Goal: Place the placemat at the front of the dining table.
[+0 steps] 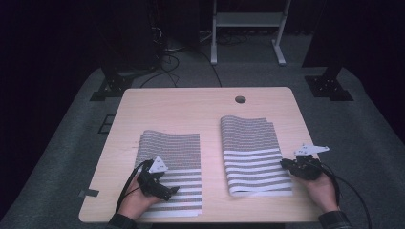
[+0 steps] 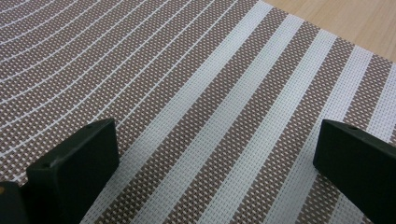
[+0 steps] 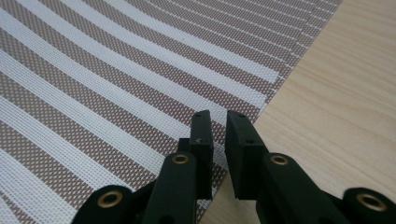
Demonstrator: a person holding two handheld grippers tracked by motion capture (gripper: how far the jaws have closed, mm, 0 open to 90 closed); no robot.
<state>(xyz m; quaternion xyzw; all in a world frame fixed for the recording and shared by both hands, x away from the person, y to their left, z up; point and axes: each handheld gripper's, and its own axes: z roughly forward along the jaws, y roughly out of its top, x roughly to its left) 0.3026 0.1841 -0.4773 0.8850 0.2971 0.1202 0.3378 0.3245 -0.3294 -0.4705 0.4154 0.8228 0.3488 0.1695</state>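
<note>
Two brown-and-white striped woven placemats lie on a light wooden table (image 1: 191,105). The left placemat (image 1: 172,148) lies flat near the front edge. My left gripper (image 1: 171,192) hovers over its wide-striped end, jaws spread wide; the left gripper view shows the mat's weave (image 2: 187,70) between them, gripper (image 2: 215,144) open. The right placemat (image 1: 250,143) looks folded or doubled, with layered edges at its far end. My right gripper (image 1: 285,163) sits at this mat's right edge. In the right gripper view its jaws (image 3: 218,116) stand a narrow gap apart just above the mat's edge (image 3: 93,84), nothing between them.
A round cable hole (image 1: 240,99) sits near the table's far edge. Bare wood (image 3: 336,93) runs right of the right mat. A dark tape piece (image 1: 89,193) sticks at the front left corner. Beyond the table, cables, black stands and a white frame (image 1: 248,28) stand on grey carpet.
</note>
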